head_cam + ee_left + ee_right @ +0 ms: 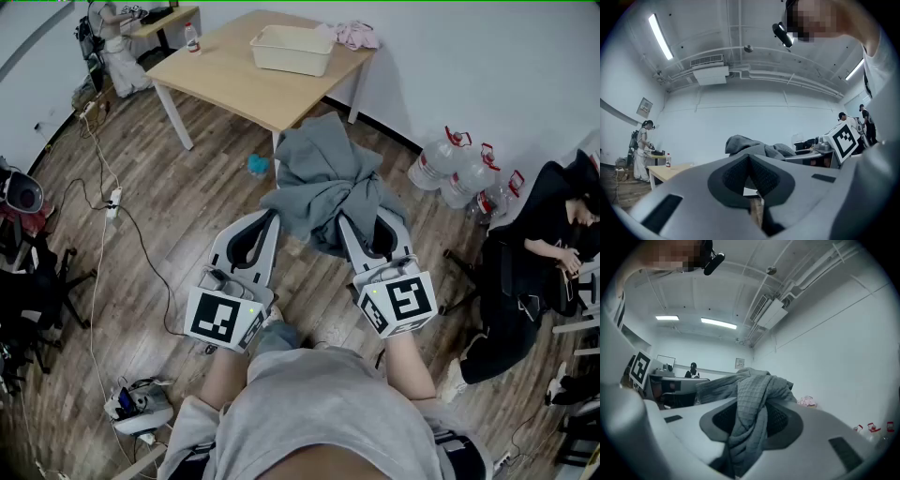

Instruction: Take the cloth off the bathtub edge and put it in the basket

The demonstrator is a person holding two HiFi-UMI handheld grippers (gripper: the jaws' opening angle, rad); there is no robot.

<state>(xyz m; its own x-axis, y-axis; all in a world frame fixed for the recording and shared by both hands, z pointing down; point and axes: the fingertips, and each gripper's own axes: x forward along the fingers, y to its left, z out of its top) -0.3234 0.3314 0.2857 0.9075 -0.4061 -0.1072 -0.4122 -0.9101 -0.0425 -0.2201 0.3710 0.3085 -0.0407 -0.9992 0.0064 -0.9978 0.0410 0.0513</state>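
Observation:
A grey waffle-weave cloth (323, 183) hangs bunched in the air in front of me, above the wooden floor. My right gripper (364, 225) is shut on it. In the right gripper view the cloth (750, 413) runs down between the two dark pads (785, 420) and drapes over the tip. My left gripper (269, 220) sits at the cloth's left edge. Its pads (731, 176) meet with nothing seen between them, and the cloth (754, 146) shows just beyond its tip. The cream basket (292, 49) stands on the wooden table (234, 80) ahead.
A pink cloth (356, 36) lies behind the basket and a small bottle (191, 37) stands on the table's far corner. Large water bottles (459, 173) sit by the wall at right, near a seated person (544, 244). Cables (112, 202) cross the floor at left, and a blue object (257, 165) lies under the table.

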